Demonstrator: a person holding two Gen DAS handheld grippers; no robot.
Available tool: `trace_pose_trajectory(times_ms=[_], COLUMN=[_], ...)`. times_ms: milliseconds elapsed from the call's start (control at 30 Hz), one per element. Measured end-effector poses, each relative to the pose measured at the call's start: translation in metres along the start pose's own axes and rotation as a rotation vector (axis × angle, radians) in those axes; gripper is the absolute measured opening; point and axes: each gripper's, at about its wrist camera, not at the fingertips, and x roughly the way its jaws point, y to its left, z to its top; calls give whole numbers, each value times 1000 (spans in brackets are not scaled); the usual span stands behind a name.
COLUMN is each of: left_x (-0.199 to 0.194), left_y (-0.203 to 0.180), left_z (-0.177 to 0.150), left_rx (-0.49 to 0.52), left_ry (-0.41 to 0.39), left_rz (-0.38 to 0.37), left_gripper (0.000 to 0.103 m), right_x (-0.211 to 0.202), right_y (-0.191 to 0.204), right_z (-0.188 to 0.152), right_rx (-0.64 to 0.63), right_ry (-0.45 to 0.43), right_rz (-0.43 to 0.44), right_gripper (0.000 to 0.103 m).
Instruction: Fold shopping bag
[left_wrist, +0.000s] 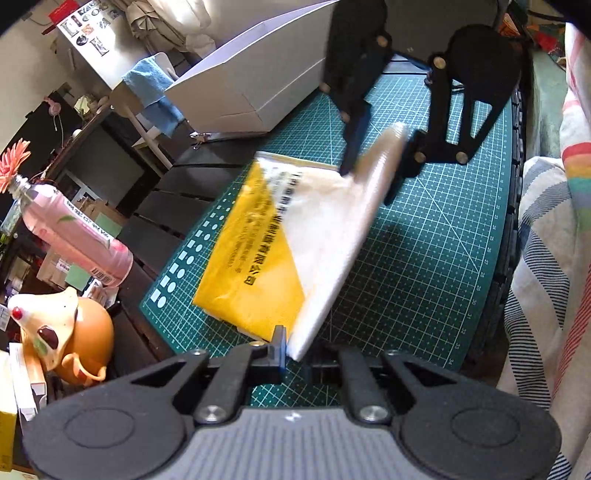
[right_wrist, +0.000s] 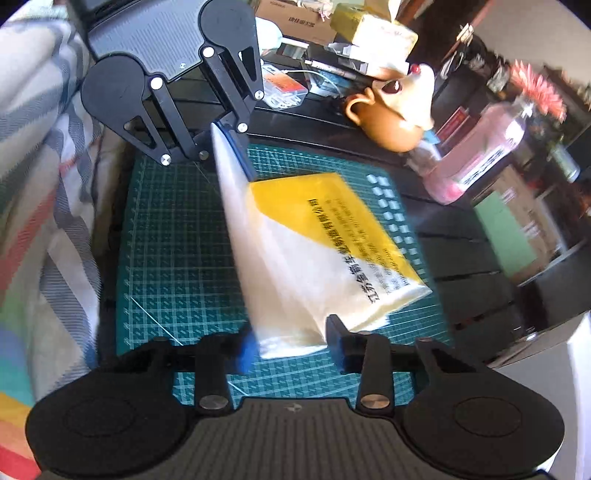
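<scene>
A yellow and white plastic shopping bag (left_wrist: 255, 258) with black printed characters lies partly folded on the green cutting mat (left_wrist: 424, 258). Its white flap (left_wrist: 332, 240) is lifted off the mat along one edge. My left gripper (left_wrist: 291, 350) is shut on the near corner of that flap. My right gripper (left_wrist: 373, 166) holds the far corner, seen blurred across the mat. In the right wrist view the bag (right_wrist: 332, 229) stretches from my right gripper (right_wrist: 291, 347), whose fingers stand apart around the flap's end, to my left gripper (right_wrist: 221, 136).
A white box (left_wrist: 258, 74) stands at the mat's far edge. A pink bottle with a flower (left_wrist: 74, 229) and an orange jug (left_wrist: 74, 332) stand left of the mat. A striped cloth (left_wrist: 546, 258) lies along the right side.
</scene>
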Motion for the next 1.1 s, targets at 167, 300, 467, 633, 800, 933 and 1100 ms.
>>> trace_pose_trajectory(times_ms=[167, 300, 467, 633, 800, 933, 1100], left_x=[-13, -17, -5, 15, 26, 28, 30], left_y=[10, 27, 50, 72, 89, 88, 87], left_z=[-3, -3, -5, -11, -18, -13, -5], left_rx=[-49, -168, -351, -541, -683, -694, -721], left_ry=[-27, -37, -9, 37, 64, 93, 147], left_rz=[-40, -119, -215, -280, -325, -304, -265], left_gripper=[9, 11, 12, 15, 17, 18, 17], right_x=[-7, -4, 11, 27, 37, 38, 30], right_y=[-31, -53, -82, -96, -100, -101, -102], right_z=[0, -14, -43, -67, -88, -92, -86], right_rx=[302, 518, 847, 1136, 1412, 1519, 1556], right_ry=[-23, -33, -61, -80, -101, -119, -166], right_rz=[143, 292, 449, 521, 575, 555, 420], right_gripper=[29, 30, 33, 34, 33, 32, 34])
